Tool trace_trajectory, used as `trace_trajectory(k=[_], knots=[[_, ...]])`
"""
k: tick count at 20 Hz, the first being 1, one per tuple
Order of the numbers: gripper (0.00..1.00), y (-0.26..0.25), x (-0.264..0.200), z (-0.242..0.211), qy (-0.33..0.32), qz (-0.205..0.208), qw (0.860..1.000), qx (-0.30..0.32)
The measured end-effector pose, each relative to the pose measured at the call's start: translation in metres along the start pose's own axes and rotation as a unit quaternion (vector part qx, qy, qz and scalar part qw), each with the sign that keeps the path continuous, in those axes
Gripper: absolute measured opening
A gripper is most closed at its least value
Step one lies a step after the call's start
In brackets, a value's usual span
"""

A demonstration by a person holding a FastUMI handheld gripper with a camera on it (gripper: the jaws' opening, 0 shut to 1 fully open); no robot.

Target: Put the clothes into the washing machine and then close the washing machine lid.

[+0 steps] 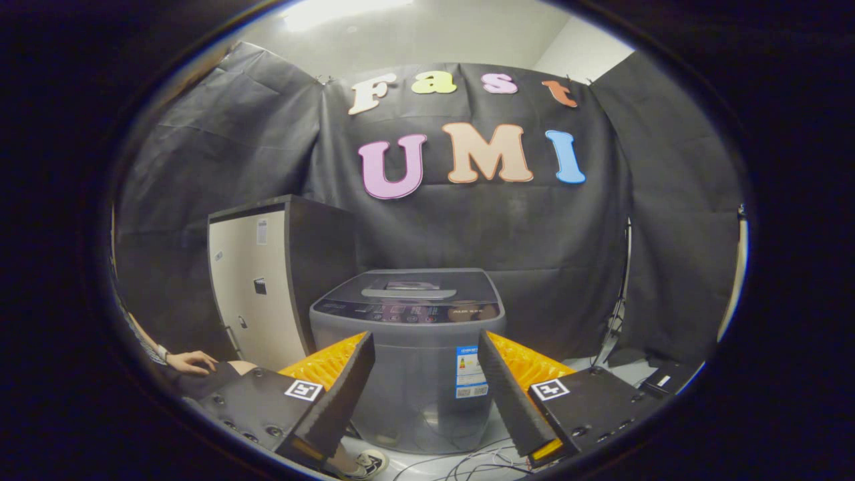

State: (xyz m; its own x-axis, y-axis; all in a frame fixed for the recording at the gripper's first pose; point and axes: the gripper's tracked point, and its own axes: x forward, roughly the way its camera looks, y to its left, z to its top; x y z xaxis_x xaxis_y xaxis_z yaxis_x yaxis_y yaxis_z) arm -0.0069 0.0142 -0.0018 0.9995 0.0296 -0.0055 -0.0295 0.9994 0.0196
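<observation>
Tongs [425, 347] spread wide, nothing between the fingers [344, 391]. Grey washing machine [409, 361] straight ahead, just beyond the fingertips, lid [411, 286] down flat. Cream fridge [260, 287] close beside the machine on the left. Person's hand [192, 361] resting low near the left finger. Loose cables [461, 464] on the floor under the machine.
</observation>
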Motion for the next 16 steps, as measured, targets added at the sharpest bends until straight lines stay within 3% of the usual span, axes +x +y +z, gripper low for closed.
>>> trace_trajectory(k=[16], knots=[[0.97, 0.0014, 0.0, 0.0002, -0.001, 0.0, 1.0, -0.003]])
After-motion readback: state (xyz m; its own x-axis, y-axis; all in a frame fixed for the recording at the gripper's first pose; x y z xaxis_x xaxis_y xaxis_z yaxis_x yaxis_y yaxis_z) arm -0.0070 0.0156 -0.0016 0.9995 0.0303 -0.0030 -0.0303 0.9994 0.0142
